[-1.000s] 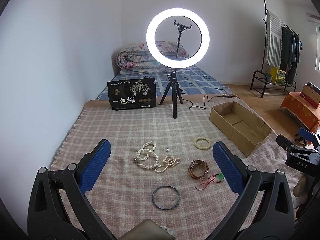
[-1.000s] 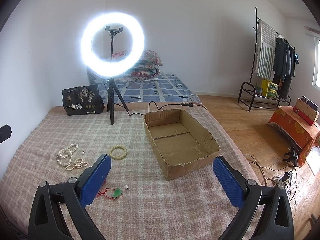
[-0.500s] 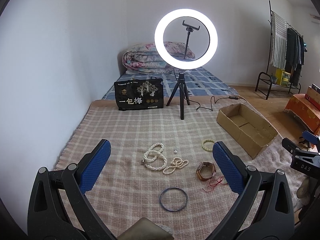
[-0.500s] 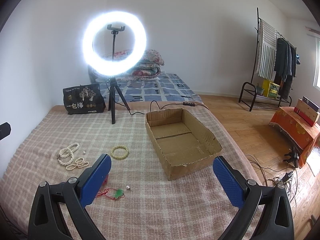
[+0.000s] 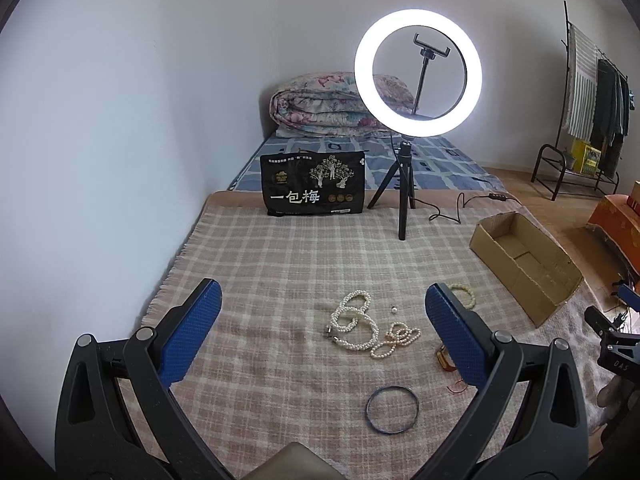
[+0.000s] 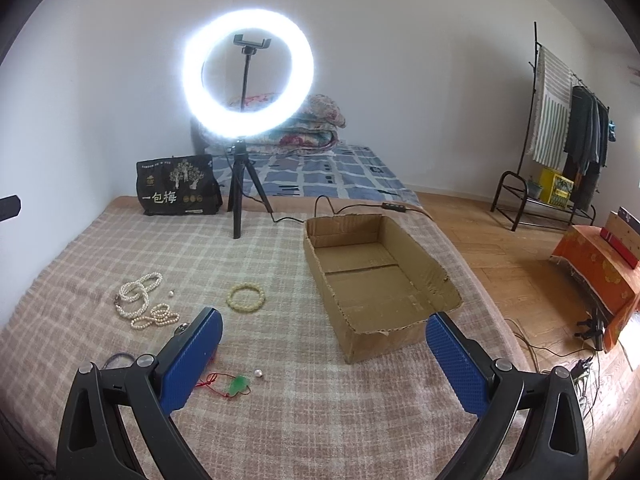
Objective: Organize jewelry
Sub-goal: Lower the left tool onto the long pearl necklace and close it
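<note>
Jewelry lies on a plaid blanket [image 5: 280,264]. A white pearl necklace [image 5: 356,326] sits between my left gripper's fingers, farther out; it also shows in the right wrist view [image 6: 140,300]. A dark bangle [image 5: 393,404] lies nearer. A yellow bead bracelet [image 6: 245,298], a green pendant on red cord [image 6: 238,385] and a loose pearl [image 6: 259,374] lie left of an empty cardboard box [image 6: 376,276]. A brown bracelet [image 5: 445,358] is half hidden behind the left gripper's right finger. My left gripper [image 5: 322,320] and right gripper [image 6: 323,354] are both open and empty above the blanket.
A lit ring light on a tripod [image 5: 418,68] stands at the back of the blanket, its cable [image 6: 328,204] trailing toward the box. A black snack bag [image 5: 314,184] leans behind. A folded quilt [image 5: 320,104], a clothes rack [image 6: 568,120] and an orange-covered stand [image 6: 600,272] are around.
My left gripper has swung left, so the jewelry and ring light have shifted right in its view. The right gripper has barely moved. Both stay open.
</note>
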`<state>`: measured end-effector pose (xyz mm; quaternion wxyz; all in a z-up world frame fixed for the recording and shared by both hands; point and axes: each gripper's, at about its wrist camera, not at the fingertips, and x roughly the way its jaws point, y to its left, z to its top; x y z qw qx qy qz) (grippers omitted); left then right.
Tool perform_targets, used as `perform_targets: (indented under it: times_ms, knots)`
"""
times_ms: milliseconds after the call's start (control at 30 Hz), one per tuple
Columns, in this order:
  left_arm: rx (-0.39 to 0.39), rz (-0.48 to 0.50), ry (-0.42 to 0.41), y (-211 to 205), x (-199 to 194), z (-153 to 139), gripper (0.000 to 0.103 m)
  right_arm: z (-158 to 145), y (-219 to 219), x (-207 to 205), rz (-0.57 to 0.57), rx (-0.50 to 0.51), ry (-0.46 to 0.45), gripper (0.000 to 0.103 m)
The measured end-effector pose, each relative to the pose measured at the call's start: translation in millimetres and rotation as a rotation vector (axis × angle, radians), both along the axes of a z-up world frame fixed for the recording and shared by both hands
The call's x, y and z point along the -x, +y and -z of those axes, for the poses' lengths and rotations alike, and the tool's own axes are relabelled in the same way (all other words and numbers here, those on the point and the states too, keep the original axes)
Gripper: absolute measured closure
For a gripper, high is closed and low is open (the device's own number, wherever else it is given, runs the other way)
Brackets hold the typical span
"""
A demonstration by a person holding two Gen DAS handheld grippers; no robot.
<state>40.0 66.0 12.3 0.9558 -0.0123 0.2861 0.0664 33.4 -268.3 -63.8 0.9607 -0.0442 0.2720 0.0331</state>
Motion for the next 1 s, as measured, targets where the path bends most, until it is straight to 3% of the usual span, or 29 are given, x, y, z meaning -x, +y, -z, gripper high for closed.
perform_targets:
  times_ms: [167, 367, 500, 567, 733, 833, 1000]
  knots:
    - [0.021, -0.009, -0.022, 17.7, -8.8, -2.5, 0.0, 3.9, 11.7, -8.8, -0.064, 0.008, 0.015, 0.0]
    - [0.066, -0.003, 0.012, 34.8, -29.2, 8.8, 0.001, 20.8, 29.9, -35.6, -0.122, 0.008, 0.113, 0.001]
    - [0.125, -0.009, 0.11, 46.1, -53.2, 33.6, 0.015, 38.5, 35.7, -56.1, -0.146, -0.032, 0.212, 0.004]
    - [0.159, -0.017, 0.156, 51.7, -62.3, 46.0, 0.026, 47.2, 37.9, -64.3, -0.153, -0.053, 0.253, 0.006]
    - [0.209, -0.01, 0.234, 52.8, -81.8, 68.7, 0.03, 62.7, 43.1, -77.9, -0.158, -0.085, 0.324, 0.013]
    - [0.207, 0.016, 0.278, 46.4, -95.3, 80.2, 0.038, 68.6, 46.6, -82.7, -0.172, -0.094, 0.355, 0.016]
    - [0.236, 0.038, 0.362, 43.1, -117.9, 103.8, 0.039, 78.2, 55.2, -90.7, -0.191, -0.082, 0.398, 0.021]
